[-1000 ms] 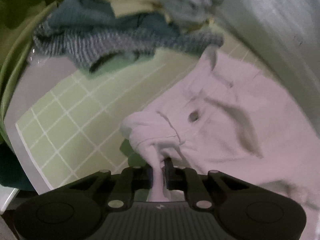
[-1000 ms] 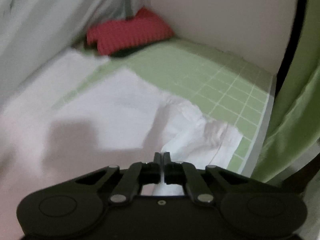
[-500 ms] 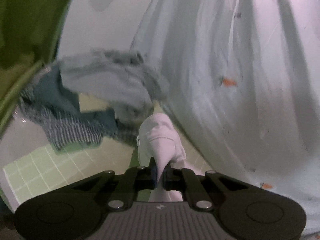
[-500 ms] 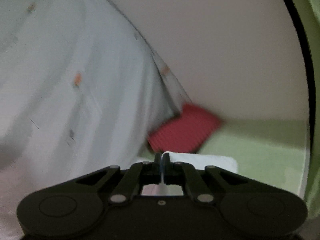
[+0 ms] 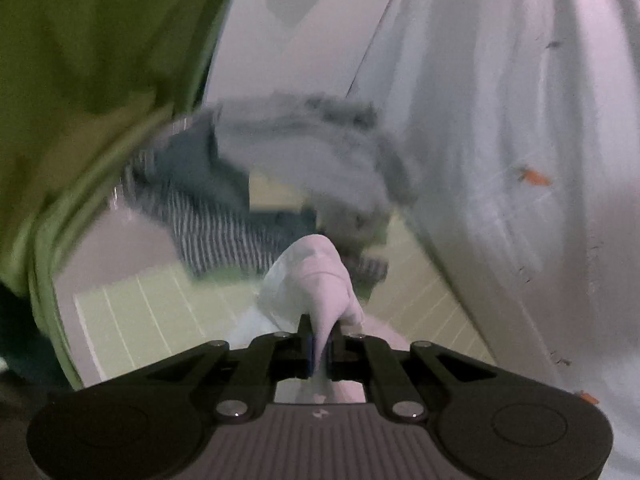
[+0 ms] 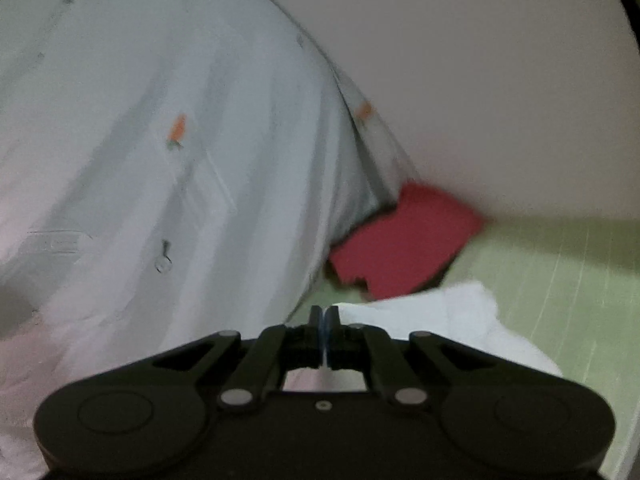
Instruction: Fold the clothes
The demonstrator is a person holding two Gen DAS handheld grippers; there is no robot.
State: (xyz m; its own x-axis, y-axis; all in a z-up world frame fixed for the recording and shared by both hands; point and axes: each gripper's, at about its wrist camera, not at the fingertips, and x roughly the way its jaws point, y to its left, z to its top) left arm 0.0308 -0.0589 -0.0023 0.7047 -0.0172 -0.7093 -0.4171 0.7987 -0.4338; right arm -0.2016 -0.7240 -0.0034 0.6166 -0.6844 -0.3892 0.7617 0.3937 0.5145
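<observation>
We hold one pale pink cotton garment (image 5: 320, 276), left claw (image 5: 319, 346) and right claw (image 6: 324, 334) both clenched on its edges, above green gridded worktop (image 5: 160, 316).

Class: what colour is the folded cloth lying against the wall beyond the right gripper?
Red folded cloth; clearest in the right wrist view.

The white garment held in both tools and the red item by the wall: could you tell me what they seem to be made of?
White garment: soft woven cloth, probably cotton; matte, bunching where the left tool pinches it. Red item: seemingly ribbed knit, though blurred.
</observation>
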